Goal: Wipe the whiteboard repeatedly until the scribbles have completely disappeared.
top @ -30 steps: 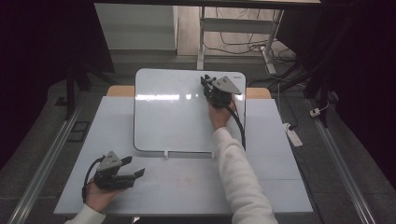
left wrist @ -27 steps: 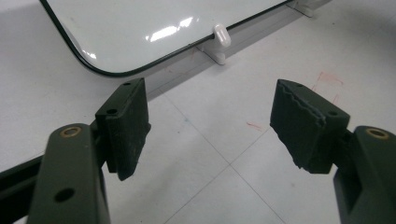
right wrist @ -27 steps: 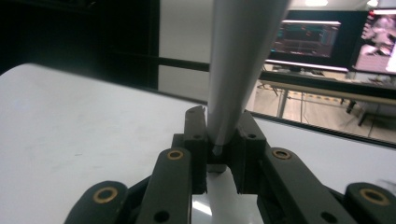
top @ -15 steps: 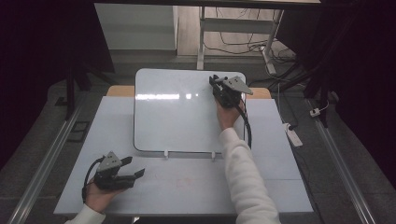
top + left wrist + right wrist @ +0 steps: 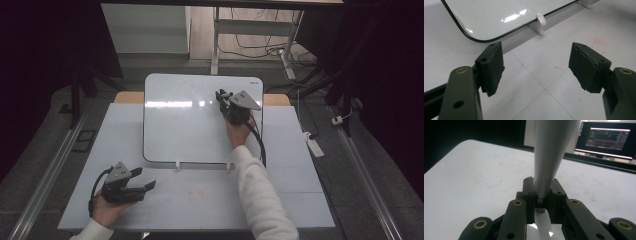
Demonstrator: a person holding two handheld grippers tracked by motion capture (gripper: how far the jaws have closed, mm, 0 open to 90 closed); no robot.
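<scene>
A white whiteboard [image 5: 185, 125] lies on the pale table [image 5: 200, 200], black-edged, with two white clips along its near side. My right gripper [image 5: 223, 97] hovers over the board's far right part. In the right gripper view its jaws [image 5: 541, 187] are shut on a pale grey pen-like stick [image 5: 549, 150], which rises out of them over the whiteboard [image 5: 474, 177]. Whether the stick touches the board I cannot tell. My left gripper [image 5: 145, 185] rests low at the table's near left, open. In the left gripper view nothing lies between its jaws [image 5: 536, 67], and the whiteboard's corner [image 5: 499, 15] lies just beyond.
A white clip [image 5: 541, 18] sits on the board's near edge. Faint red marks [image 5: 599, 42] show on the table. A white power strip [image 5: 312, 145] lies on the floor to the right. Metal rails run along both sides. A lit monitor [image 5: 609, 138] stands beyond the board.
My right gripper, still shut on the stick, has shifted slightly right and then nearer and lower over the board. The left gripper has stayed where it was.
</scene>
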